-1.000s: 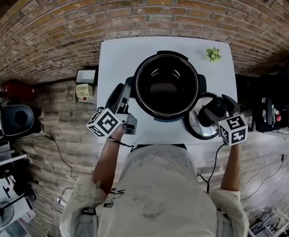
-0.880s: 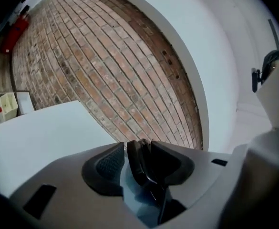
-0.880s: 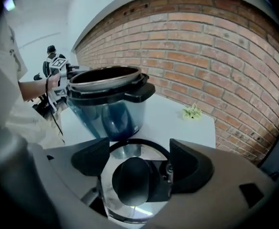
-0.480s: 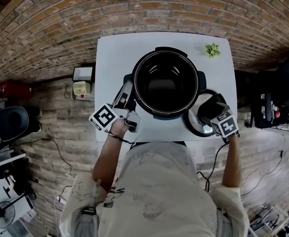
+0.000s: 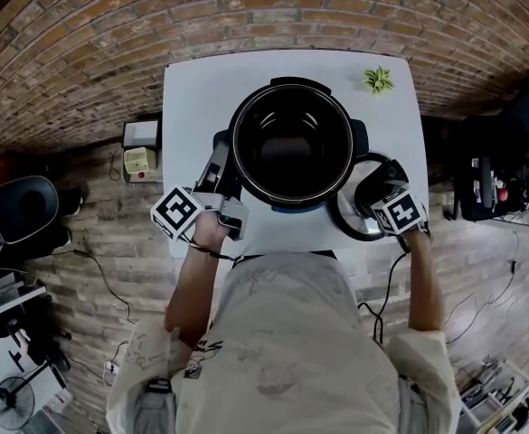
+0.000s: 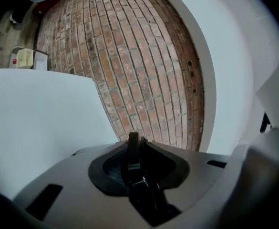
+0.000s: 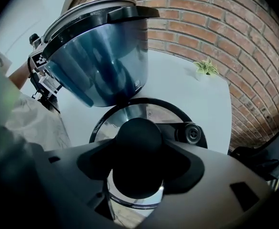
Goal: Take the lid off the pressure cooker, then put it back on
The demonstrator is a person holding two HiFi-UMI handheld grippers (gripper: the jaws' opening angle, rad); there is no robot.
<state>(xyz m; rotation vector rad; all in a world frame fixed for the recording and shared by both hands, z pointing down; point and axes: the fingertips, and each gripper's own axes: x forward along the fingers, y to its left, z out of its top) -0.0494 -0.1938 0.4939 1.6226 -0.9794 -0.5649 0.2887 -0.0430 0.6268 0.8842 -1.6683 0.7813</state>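
- Jaws of the left gripper (image 5: 217, 163) have just been closing. In its own view I read them as pressed together with nothing between.
- It lies roughly level beside the left flank of the pressure cooker (image 5: 291, 89). I can't tell if it touches the body.
- The cooker sits mid table (image 5: 201, 89), open, with its dark pot empty, so the lid-off step is done and the refit remains.
- The lid (image 7: 129, 114) lies flat on the table just right of the cooker base, near the front edge, dome and knob up.
- Look of the lid: polished steel disc, black outer rim, and a black handle bar running from the knob (image 7: 138, 151) out to a round valve cap. That bar is its only long axis.
- The right gripper (image 5: 377, 195) points steeply down over the lid. Its jaws have just been closing and now pinch the knob, which fills the gap between them.
- Key relation: the open pot is left of the right gripper and slightly farther from me. The right hand is the near one, and I judge the move as lift clear, then carry left over the rim.
- A small plant (image 5: 377, 80) sits at the far right corner, well clear.
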